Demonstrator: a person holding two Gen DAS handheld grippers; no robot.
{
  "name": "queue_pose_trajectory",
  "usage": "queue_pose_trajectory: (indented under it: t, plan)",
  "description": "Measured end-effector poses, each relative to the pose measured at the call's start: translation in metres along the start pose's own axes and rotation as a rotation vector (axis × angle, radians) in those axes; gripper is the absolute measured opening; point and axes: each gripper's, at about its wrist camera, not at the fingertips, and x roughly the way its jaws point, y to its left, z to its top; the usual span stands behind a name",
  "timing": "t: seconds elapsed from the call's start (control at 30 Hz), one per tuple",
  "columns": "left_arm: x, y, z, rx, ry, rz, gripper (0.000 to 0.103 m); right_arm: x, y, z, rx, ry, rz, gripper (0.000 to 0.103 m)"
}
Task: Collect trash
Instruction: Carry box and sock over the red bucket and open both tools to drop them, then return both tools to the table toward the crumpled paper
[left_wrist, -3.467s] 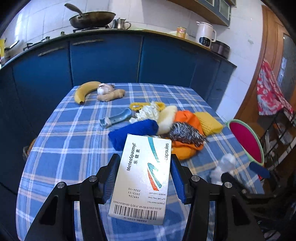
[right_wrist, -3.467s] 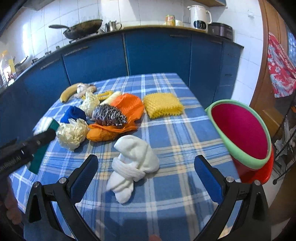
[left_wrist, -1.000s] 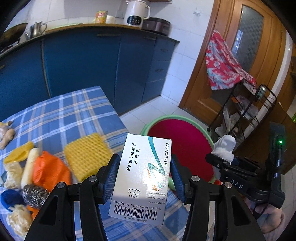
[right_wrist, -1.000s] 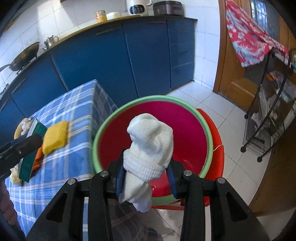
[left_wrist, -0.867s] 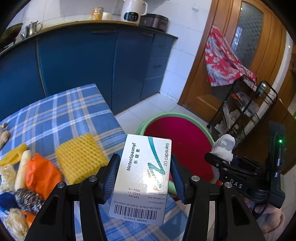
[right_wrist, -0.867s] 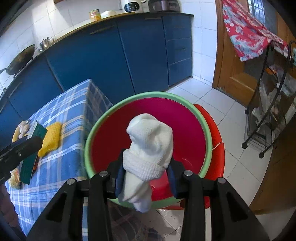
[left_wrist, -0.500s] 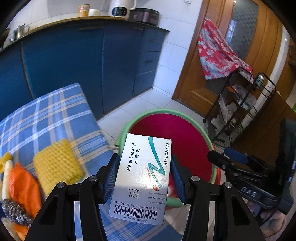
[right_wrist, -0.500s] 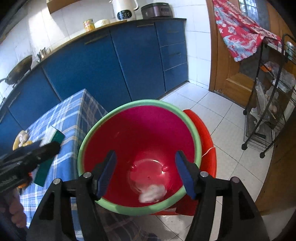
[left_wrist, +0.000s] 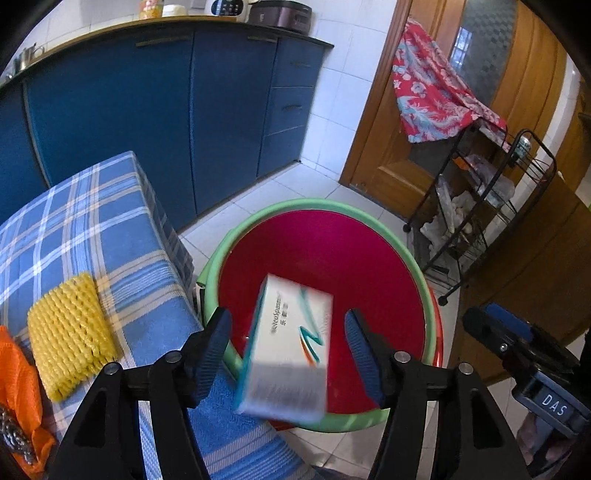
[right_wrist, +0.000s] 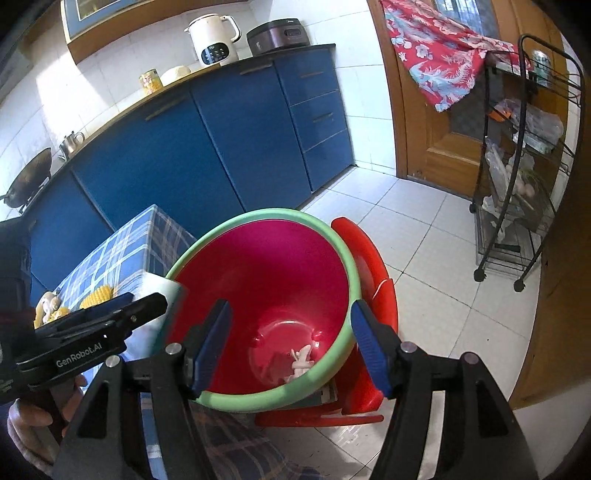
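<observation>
A red bin with a green rim (left_wrist: 317, 205) stands on the floor beside the table. My left gripper (left_wrist: 286, 317) hovers over it and its jaws are opening. The white medicine box (left_wrist: 291, 343) hangs blurred and tilted between the pads, touching neither. My right gripper (right_wrist: 290, 310) is open over the same bin (right_wrist: 258, 216), with nothing between its fingers. A white crumpled wad (right_wrist: 301, 360) lies on the bin's bottom. The left gripper (right_wrist: 147, 301) shows at the left of the right wrist view, a hand under it. The right gripper (left_wrist: 495, 325) shows at the right edge of the left wrist view.
The table with a blue checked cloth (left_wrist: 74, 229) bears a yellow foam net (left_wrist: 68, 332), an orange bag (left_wrist: 14, 369) and a steel scourer (left_wrist: 14, 439). A red stool (right_wrist: 369, 258) sits under the bin. A black wire rack (right_wrist: 517, 166) stands by the wooden door.
The left jaws have spread and the box has slipped free, tipping down toward the bin. The right gripper released the white wad, which now lies in the bin. Both grippers moved over the bin.
</observation>
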Motion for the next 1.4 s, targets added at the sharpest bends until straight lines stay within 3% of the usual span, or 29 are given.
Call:
queue_pose_trajectory:
  t: [0.6, 0.93, 1.4]
  plan:
    - [-0.047, 0.024, -0.016, -0.060, -0.050, 0.029, 0.066, -0.020, 0.014, -0.009, -0.013, -0.010, 0.016, 0.067]
    - [-0.092, 0.055, -0.038, -0.119, -0.091, 0.081, 0.066, -0.034, 0.047, -0.016, -0.062, -0.009, 0.060, 0.067]
    - [-0.145, 0.107, -0.076, -0.225, -0.123, 0.211, 0.066, -0.039, 0.102, -0.034, -0.132, 0.018, 0.150, 0.067]
